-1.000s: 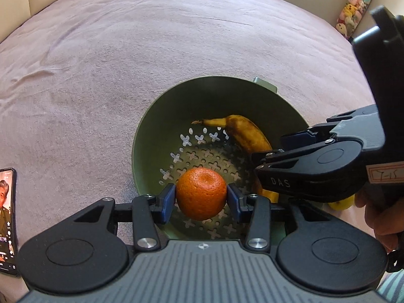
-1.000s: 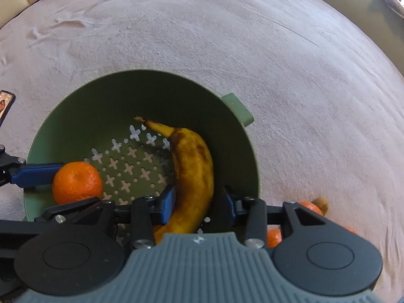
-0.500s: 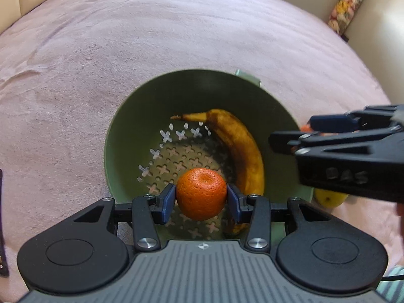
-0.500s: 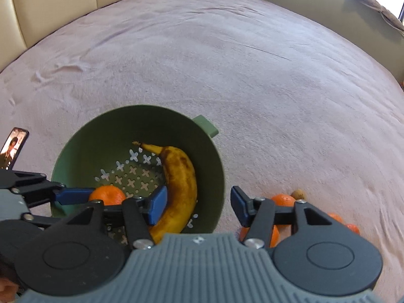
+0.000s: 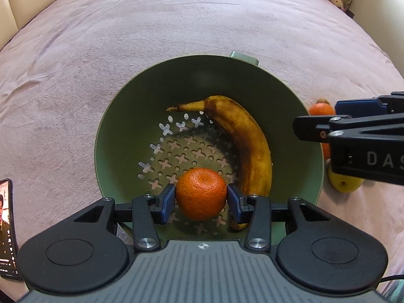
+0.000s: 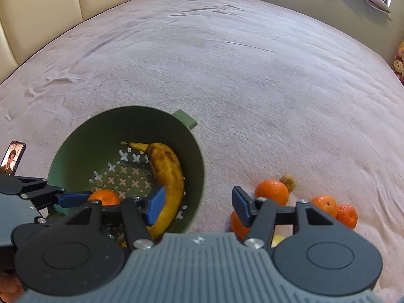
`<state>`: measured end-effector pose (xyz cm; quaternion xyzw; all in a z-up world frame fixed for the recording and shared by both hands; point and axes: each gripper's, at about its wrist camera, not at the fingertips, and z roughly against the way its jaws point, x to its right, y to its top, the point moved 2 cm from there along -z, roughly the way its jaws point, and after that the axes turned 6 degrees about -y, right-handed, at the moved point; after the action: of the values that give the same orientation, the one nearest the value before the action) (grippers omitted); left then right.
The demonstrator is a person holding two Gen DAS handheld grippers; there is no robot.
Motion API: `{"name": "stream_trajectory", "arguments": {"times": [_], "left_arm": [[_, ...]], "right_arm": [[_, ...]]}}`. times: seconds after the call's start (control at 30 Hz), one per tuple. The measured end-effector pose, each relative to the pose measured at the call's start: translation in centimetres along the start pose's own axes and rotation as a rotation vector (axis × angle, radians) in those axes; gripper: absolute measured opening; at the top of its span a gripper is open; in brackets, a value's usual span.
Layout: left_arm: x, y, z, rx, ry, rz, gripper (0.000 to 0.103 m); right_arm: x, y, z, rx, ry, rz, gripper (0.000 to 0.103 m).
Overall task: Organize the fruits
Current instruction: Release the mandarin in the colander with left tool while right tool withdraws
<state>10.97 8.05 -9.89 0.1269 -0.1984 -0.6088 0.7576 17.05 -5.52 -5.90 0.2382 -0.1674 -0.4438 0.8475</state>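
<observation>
Right gripper (image 6: 197,205) jaws just opened, empty; banana (image 6: 168,176) now lies in green colander (image 6: 75,151). Left gripper (image 5: 201,199) clamped on orange (image 5: 201,194) low over colander, so I reckon that drops next; more fruit waits on bed.

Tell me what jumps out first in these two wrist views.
The left gripper holds a bright orange between its blue pads, low inside the green colander, where a brown-spotted banana already lies along the right wall. The right gripper is open and empty beside the colander's rim. Beyond it, loose oranges sit in a cluster on the pink bedcover.
</observation>
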Motion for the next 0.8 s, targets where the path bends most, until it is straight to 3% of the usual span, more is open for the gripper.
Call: {"name": "stream_trajectory", "arguments": {"times": [0.37,0.43,0.8], "left_arm": [[0.6,-0.3,0.4,0.002,0.008,-0.01,0.06],[0.7,-0.3,0.8,0.016,-0.008,-0.001,0.06],[1.4,0.0,4.4,0.147,-0.037,0.026,0.06]], "right_arm": [[1.9,-1.2,0.9,-0.011,-0.017,-0.084,0.066],[2.3,-1.4,1.3,-0.006,-0.022,-0.104,0.07],[4.7,-3.6,4.6,0.093,-0.079,-0.192,0.07]]}}
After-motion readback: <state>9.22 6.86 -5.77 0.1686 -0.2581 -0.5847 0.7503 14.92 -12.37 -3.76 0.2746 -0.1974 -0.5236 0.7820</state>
